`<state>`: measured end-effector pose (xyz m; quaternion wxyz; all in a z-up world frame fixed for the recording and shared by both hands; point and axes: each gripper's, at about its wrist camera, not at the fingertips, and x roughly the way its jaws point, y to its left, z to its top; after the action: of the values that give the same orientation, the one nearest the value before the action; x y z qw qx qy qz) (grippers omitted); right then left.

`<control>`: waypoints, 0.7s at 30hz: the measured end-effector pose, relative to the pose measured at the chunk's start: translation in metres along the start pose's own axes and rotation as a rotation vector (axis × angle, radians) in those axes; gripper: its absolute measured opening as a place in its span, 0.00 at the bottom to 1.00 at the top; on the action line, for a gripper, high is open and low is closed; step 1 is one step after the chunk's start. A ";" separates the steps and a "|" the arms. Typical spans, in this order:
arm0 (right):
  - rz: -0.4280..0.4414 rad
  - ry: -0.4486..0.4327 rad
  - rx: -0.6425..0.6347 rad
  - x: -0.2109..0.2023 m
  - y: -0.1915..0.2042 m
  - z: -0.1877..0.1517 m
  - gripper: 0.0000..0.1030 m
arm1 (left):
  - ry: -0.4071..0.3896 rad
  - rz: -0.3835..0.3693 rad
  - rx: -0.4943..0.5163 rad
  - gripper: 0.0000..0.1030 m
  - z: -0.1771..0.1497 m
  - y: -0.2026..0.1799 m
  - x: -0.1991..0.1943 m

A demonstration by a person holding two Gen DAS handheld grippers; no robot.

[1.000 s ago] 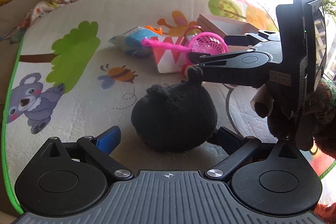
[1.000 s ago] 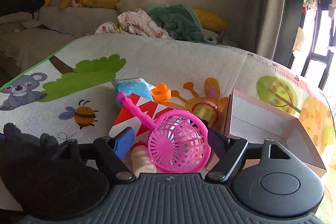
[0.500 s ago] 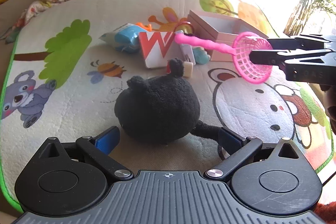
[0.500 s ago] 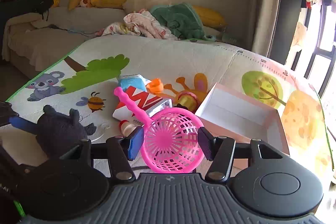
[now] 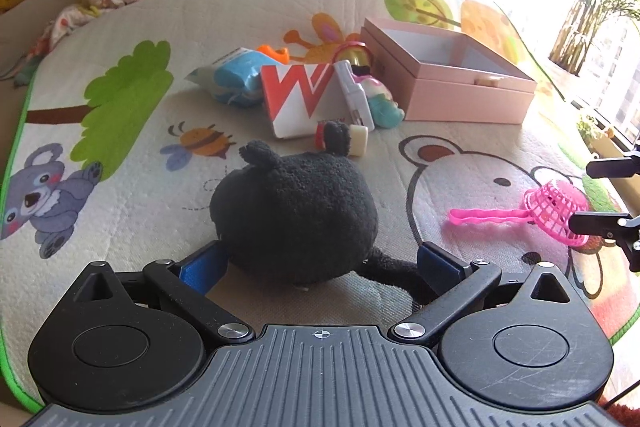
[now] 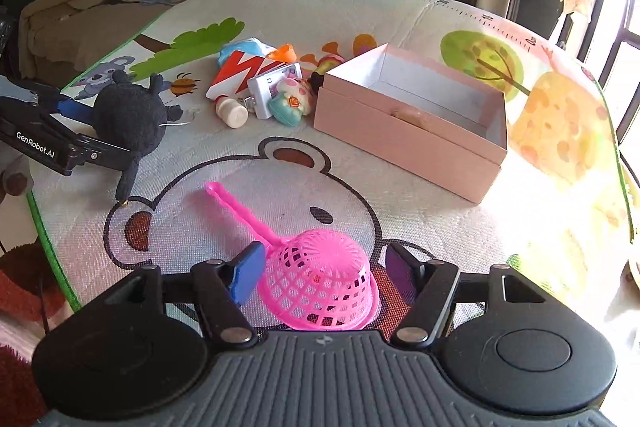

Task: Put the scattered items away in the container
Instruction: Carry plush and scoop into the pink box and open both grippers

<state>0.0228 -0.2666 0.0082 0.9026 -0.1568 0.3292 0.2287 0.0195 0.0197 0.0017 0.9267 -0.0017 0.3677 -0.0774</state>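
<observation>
Taking the pink box [image 6: 412,123] on the play mat [image 6: 400,19] as landmark: far to its left, the left gripper [image 5: 320,265] stands with jaws spread around a black plush toy [image 5: 294,211], pads not visibly pressing. Just left of the box lie a red-and-white carton [image 6: 240,71], a small bottle [image 6: 231,112] and other toys. In front of it, the right gripper [image 6: 320,273] has just been opening, and a pink toy sieve [image 6: 316,279] lies upside down on the mat between its parted jaws.

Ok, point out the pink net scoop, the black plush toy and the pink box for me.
pink net scoop [image 6: 320,277], right wrist view, on its mesh dome.
black plush toy [image 5: 296,215], left wrist view, on its round body.
pink box [image 6: 404,139], right wrist view, on its near outer wall.
</observation>
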 end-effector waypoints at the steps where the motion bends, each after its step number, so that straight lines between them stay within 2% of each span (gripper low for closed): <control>1: 0.004 -0.006 -0.006 -0.001 0.002 -0.002 0.79 | 0.002 0.002 0.001 1.00 0.000 0.000 0.000; 3: 0.016 0.008 -0.045 -0.001 0.010 -0.006 0.80 | 0.007 0.005 0.004 1.00 -0.001 -0.001 0.000; 5: -0.015 0.049 -0.099 0.003 0.015 -0.012 0.80 | 0.007 0.008 0.009 1.00 -0.002 -0.002 -0.001; 8: -0.143 0.101 -0.136 0.014 0.003 -0.018 0.84 | 0.003 0.010 0.005 1.00 -0.003 -0.004 -0.003; 12: -0.383 0.075 -0.139 0.015 -0.020 -0.016 0.84 | -0.014 0.017 0.000 1.00 -0.003 -0.006 -0.007; 13: -0.389 0.060 -0.107 0.013 -0.025 -0.014 0.84 | -0.018 0.026 -0.002 1.00 -0.002 -0.007 -0.007; 15: -0.302 0.024 0.037 0.003 -0.038 -0.007 0.86 | -0.024 0.042 -0.011 1.00 -0.001 -0.009 -0.005; 17: -0.221 -0.006 0.176 -0.002 -0.043 -0.003 0.97 | -0.024 0.058 -0.029 1.00 0.000 -0.010 -0.003; 19: -0.227 -0.048 0.247 0.000 -0.037 -0.003 0.98 | -0.023 0.058 -0.040 1.00 0.002 -0.011 -0.001; 21: -0.278 -0.062 0.280 0.010 -0.028 -0.004 0.98 | -0.028 0.058 -0.030 1.00 0.002 -0.012 -0.003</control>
<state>0.0418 -0.2889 0.0023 0.9481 -0.0667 0.3053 0.0588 0.0173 0.0077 0.0059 0.9336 -0.0059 0.3555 -0.0449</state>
